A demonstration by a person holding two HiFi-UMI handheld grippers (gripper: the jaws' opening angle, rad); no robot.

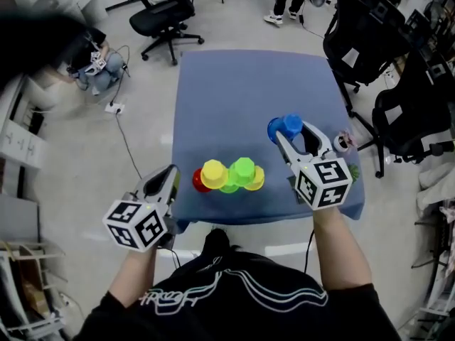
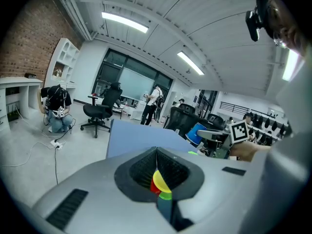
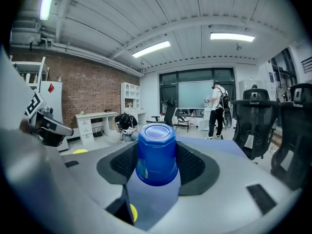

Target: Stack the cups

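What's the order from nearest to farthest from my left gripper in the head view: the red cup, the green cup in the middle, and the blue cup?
1. Red cup: left end of the cluster, just beside the left gripper.
2. Green cup: middle of the cluster on the table.
3. Blue cup: far right, held in the right gripper.

We hold the right gripper [image 1: 288, 131] above the right side of the blue table [image 1: 234, 84], its jaws closed on a blue cup [image 1: 291, 123]. At the table's near edge a red cup [image 1: 198, 182], a yellow cup [image 1: 212, 174] and a green cup [image 1: 243, 170] crowd together, seemingly with more cups under them, though the overlap hides how many. The left gripper [image 1: 165, 184] hangs just off the table's near left corner. Black office chairs [image 1: 165, 16] stand beyond the table's far side.
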